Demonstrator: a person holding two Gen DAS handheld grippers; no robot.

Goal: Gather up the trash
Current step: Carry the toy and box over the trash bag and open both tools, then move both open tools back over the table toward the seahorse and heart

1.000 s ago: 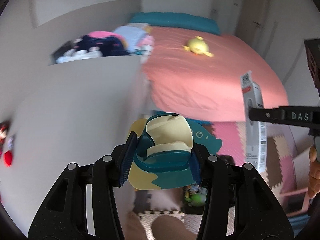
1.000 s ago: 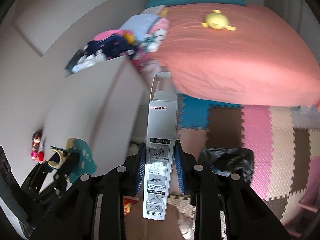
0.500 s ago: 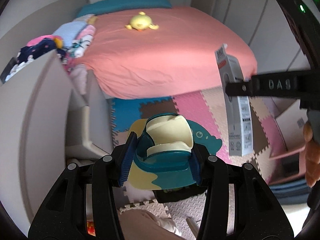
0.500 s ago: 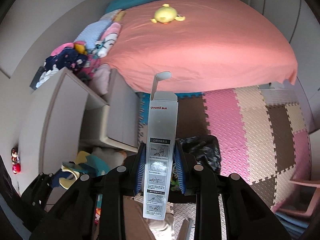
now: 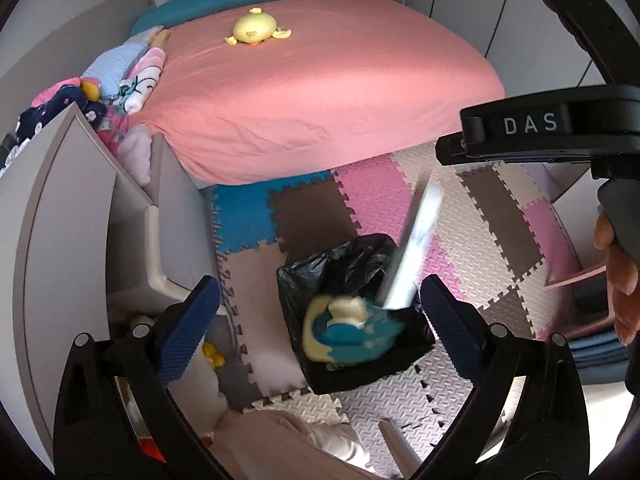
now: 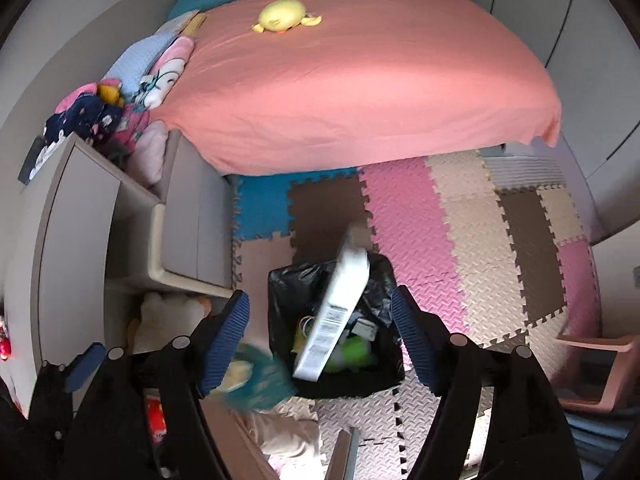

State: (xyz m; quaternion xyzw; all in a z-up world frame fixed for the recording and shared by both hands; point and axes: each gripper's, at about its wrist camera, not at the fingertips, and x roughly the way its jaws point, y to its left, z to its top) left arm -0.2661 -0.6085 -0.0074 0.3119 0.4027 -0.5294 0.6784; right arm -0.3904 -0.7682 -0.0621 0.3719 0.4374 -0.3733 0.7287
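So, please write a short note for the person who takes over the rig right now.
Left tongs: opening, nothing between the pads. The teal and cream item is falling over the bin.
Right tongs: opening. The white box is loose, tilted, dropping into the same black-bagged bin.
Done: both pieces released above the bin.
Left: check that both land inside, then look for more trash.

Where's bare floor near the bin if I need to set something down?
Bare foam mat lies between the bin and the bed, and out toward the pink tray. Crowded: the bin itself and the cabinet side, with a soft toy.
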